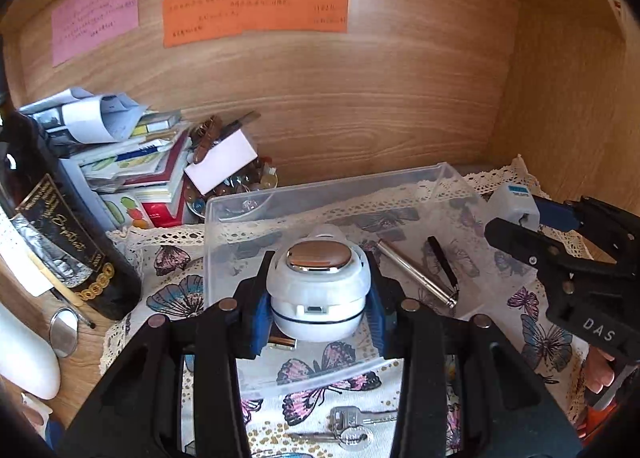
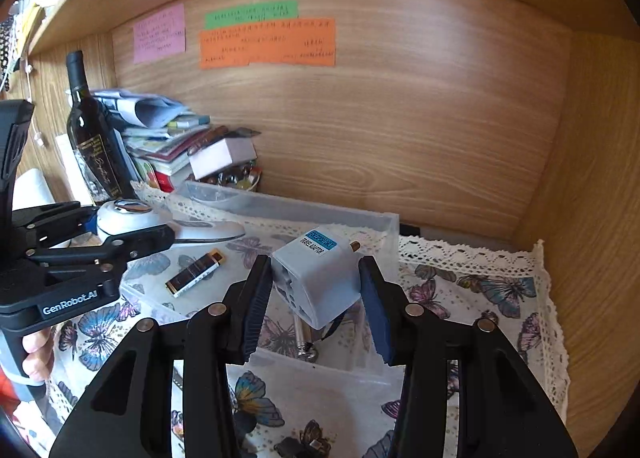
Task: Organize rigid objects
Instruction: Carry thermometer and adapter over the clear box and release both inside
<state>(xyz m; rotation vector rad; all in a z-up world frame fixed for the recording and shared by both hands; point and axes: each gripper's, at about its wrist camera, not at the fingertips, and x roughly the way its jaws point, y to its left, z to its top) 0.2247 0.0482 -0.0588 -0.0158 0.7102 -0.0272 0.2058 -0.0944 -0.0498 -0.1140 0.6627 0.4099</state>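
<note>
1. Two grippers over the clear plastic bin (image 1: 240, 209), which sits on the butterfly cloth (image 1: 536, 338).
2. Left gripper (image 1: 318, 312): jaws clamped on the white round gadget with the chrome top (image 1: 318, 278), held above the bin's near left part.
3. Right gripper (image 2: 316, 298): jaws partly open; left pad touches the grey travel adaptor (image 2: 316, 278), right pad looks just clear. Adaptor tilted above the bin.
4. Inside bin: silver pen (image 1: 416, 272), black lighter (image 2: 196, 272).
5. Keys (image 1: 352, 428) lie on the cloth, near side of the bin.
</note>
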